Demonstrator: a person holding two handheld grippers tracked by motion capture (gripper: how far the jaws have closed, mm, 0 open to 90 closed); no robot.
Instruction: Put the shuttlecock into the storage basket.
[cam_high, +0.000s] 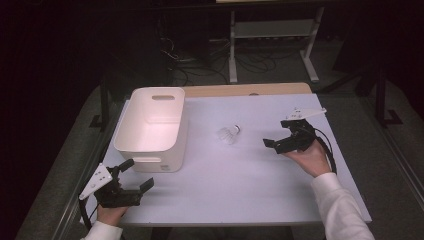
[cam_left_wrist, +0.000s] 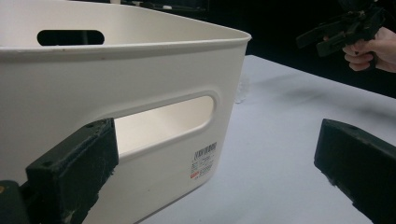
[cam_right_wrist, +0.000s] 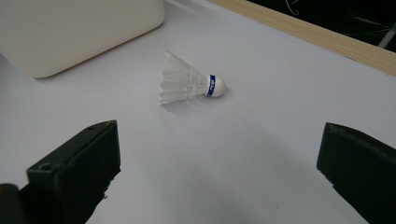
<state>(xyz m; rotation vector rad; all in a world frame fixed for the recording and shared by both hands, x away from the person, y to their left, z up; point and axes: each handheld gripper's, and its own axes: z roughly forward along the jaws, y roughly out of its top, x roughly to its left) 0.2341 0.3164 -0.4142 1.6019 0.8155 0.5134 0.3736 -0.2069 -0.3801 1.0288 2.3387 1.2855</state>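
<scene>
A white feather shuttlecock (cam_high: 229, 133) with a blue band lies on its side in the middle of the white table (cam_high: 240, 190). In the right gripper view the shuttlecock (cam_right_wrist: 187, 84) rests a short way ahead of the open jaws, cork end pointing right. My right gripper (cam_high: 277, 132) hovers just right of it, open and empty. My left gripper (cam_high: 136, 174) sits at the table's near left corner, open and empty, by the near wall of a white plastic bin (cam_high: 152, 125). The bin's handle slot (cam_left_wrist: 163, 123) is right in front of its jaws.
The bin (cam_right_wrist: 70, 32) stands left of the shuttlecock. A wooden strip (cam_high: 250, 90) runs along the table's far edge. Beyond it are a white metal rack (cam_high: 272, 35) and cables on a dark floor. The other hand and gripper (cam_left_wrist: 345, 30) appear far off in the left gripper view.
</scene>
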